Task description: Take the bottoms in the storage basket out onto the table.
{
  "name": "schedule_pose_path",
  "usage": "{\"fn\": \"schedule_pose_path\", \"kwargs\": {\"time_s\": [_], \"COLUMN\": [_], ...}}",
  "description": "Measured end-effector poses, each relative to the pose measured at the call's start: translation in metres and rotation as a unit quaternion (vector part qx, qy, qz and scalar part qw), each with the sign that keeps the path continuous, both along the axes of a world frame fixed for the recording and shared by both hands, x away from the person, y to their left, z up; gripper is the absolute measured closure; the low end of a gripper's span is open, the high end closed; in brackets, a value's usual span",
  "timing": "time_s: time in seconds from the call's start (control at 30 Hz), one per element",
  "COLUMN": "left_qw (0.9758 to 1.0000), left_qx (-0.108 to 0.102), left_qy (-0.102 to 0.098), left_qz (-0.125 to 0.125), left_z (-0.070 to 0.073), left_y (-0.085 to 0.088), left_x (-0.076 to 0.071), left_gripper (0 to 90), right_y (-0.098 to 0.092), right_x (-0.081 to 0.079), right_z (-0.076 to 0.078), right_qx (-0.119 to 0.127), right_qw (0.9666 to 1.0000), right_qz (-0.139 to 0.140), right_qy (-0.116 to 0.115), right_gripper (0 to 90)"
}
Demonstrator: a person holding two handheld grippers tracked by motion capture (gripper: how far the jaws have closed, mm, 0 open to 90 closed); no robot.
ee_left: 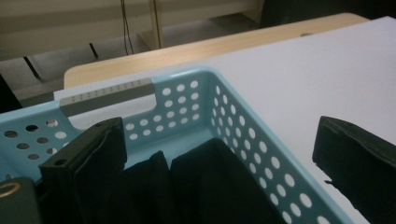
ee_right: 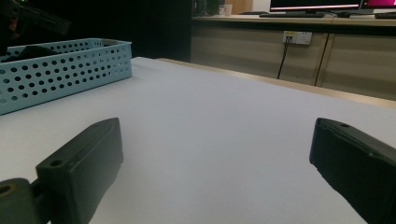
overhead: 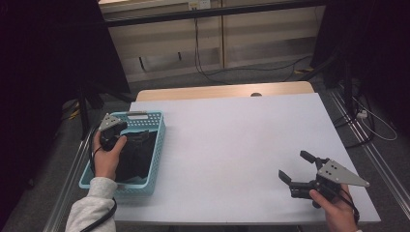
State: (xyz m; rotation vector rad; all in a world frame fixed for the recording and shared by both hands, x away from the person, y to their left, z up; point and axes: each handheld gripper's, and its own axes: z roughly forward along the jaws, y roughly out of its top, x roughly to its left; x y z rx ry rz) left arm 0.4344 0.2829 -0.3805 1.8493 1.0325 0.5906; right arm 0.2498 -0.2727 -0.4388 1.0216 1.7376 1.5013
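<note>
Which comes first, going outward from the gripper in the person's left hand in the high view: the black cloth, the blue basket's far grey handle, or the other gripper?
1. Black cloth: in the blue basket, right beside the left gripper.
2. Grey handle: on the basket's far rim.
3. Right gripper: across the white table, near its right front corner.

high view: above, looking forward and down on table | left gripper view: close over blue basket | right gripper view: low across table, basket far left | shared: basket, table
</note>
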Motion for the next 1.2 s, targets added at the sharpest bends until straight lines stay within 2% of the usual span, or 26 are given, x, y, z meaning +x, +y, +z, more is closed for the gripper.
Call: {"fn": "schedule_pose_path", "kwargs": {"time_s": [0.13, 0.23, 0.33, 0.4, 0.47, 0.57, 0.63, 0.73, 0.77, 0.93, 0.97, 1.03, 1.2], "left_qw": [0.9999, 0.9994, 0.9989, 0.9985, 0.9972, 0.9956, 0.9940, 0.9901, 0.9896, 0.9883, 0.9887, 0.9871, 0.9864], "left_qx": [0.005, 0.024, 0.027, 0.029, 0.044, 0.054, 0.064, 0.093, 0.097, 0.099, 0.092, 0.101, 0.086], "left_qy": [0.016, 0.025, 0.037, 0.046, 0.060, 0.077, 0.088, 0.105, 0.105, 0.116, 0.119, 0.124, 0.138], "left_qz": [0.002, 0.007, 0.013, 0.008, 0.005, 0.003, -0.007, -0.013, -0.014, 0.000, 0.003, 0.014, 0.021], "left_z": [-0.005, -0.009, -0.014, -0.019, -0.024, -0.031, -0.036, -0.042, -0.044, -0.051, -0.052, -0.053, -0.054], "left_y": [0.004, 0.007, 0.009, 0.009, 0.008, 0.007, 0.005, 0.004, 0.004, 0.009, 0.011, 0.016, 0.027], "left_x": [0.004, 0.006, 0.008, 0.009, 0.011, 0.014, 0.016, 0.016, 0.016, 0.017, 0.017, 0.017, 0.014], "left_gripper": [3.0, 3.2, 3.3, 3.3, 3.3, 3.5, 4.3, 4.5, 4.5, 4.1, 4.0, 3.7, 3.2], "right_y": [0.000, 0.000, 0.000, 0.000, 0.001, 0.001, 0.001, 0.000, 0.000, 0.001, 0.001, 0.001, 0.000], "right_x": [0.000, 0.000, 0.000, 0.001, 0.001, 0.000, 0.001, 0.001, 0.001, 0.001, 0.000, 0.000, 0.001], "right_z": [0.000, 0.000, 0.000, 0.000, 0.000, 0.000, 0.000, 0.000, 0.000, 0.000, 0.000, 0.000, 0.000], "right_qx": [-0.001, -0.001, -0.001, -0.001, -0.002, -0.002, -0.002, -0.001, 0.000, 0.000, 0.001, 0.001, 0.003], "right_qw": [1.0000, 1.0000, 1.0000, 1.0000, 1.0000, 1.0000, 1.0000, 1.0000, 1.0000, 0.9999, 0.9999, 0.9999, 0.9999], "right_qz": [0.003, 0.003, 0.003, 0.004, 0.005, 0.006, 0.006, 0.005, 0.006, 0.010, 0.011, 0.011, 0.012], "right_qy": [0.000, -0.001, 0.000, 0.001, 0.001, 0.000, 0.002, 0.001, 0.001, 0.002, 0.003, 0.003, 0.002], "right_gripper": [1.9, 1.9, 1.9, 2.1, 2.1, 2.1, 2.1, 2.2, 2.1, 2.6, 2.6, 2.6, 2.6]}}
